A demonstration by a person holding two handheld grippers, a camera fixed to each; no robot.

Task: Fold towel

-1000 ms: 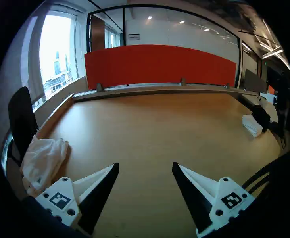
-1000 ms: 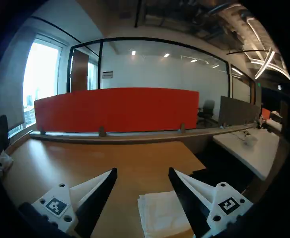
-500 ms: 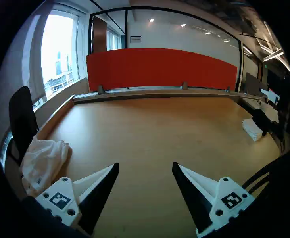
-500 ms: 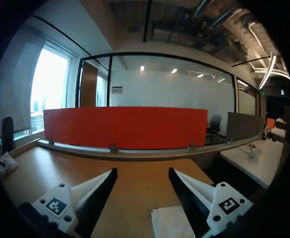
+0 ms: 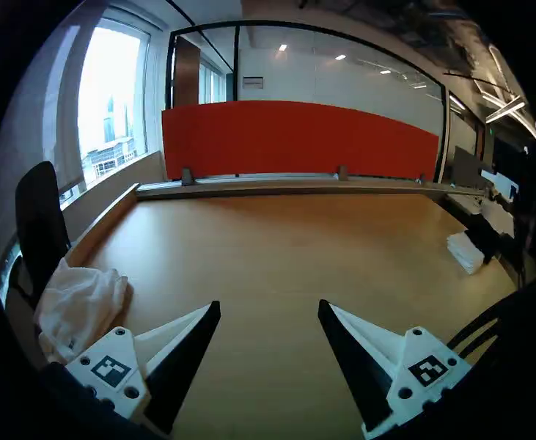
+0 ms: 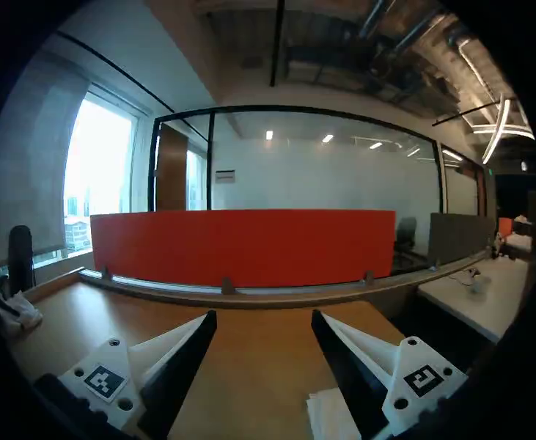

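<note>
The crumpled towel [image 5: 77, 308] is in neither of my tongs. My left gripper [image 5: 268, 303] hangs with its fingers wide apart and nothing between them, low over the bare wooden table [image 5: 289, 235]. My right gripper [image 6: 263, 314] is just as wide open and empty.

Outward from the left fingers, the crumpled towel lies on the table's left edge, beside a black chair [image 5: 40, 220]. A folded towel [image 5: 465, 251] sits well apart from it at the table's right edge. In the right gripper view that folded towel shows as a corner at the bottom, by the right finger. A second ago it lay broad between those fingers, so my right gripper has tipped up and away from it, toward the red divider [image 6: 246, 246]. The left gripper view has hardly shifted.

I judge the folded one is finished and let go. The heap on the left looks to be next, so both grippers would need to travel across and find its edge or corners.
</note>
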